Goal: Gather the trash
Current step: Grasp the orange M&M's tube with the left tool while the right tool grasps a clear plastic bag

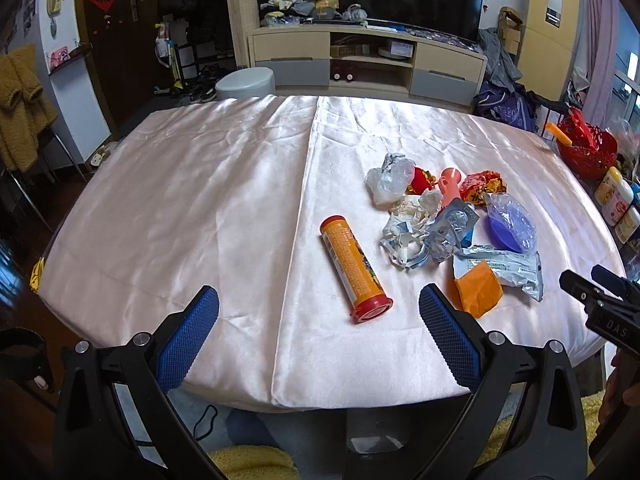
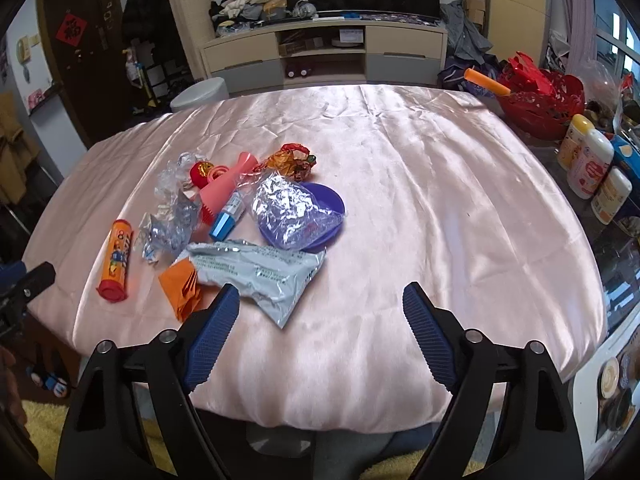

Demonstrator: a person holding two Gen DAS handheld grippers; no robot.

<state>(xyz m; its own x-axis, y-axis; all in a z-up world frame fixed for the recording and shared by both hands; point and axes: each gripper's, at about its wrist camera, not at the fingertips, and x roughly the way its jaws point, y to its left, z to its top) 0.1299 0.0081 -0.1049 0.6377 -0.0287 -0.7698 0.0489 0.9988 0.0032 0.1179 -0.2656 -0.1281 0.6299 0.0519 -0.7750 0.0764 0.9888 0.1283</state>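
Tabletop [image 1: 200,200] under a creased pink satin cloth [image 2: 440,200], orange red-capped tube [image 1: 355,268], purple bowl [image 2: 328,208], silver foil pouch [image 2: 260,272], orange paper [image 1: 478,292], crumpled wrappers [image 1: 404,224]

Tube [image 1: 355,268] lies on tablecloth [image 1: 180,208], left of wrapper pile [image 1: 436,216]

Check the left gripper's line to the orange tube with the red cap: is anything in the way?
Nothing visible blocks it. The left gripper is open at the table's near edge, and the orange tube lies alone on bare pink cloth just ahead. The trash pile sits to the tube's right, apart from it.
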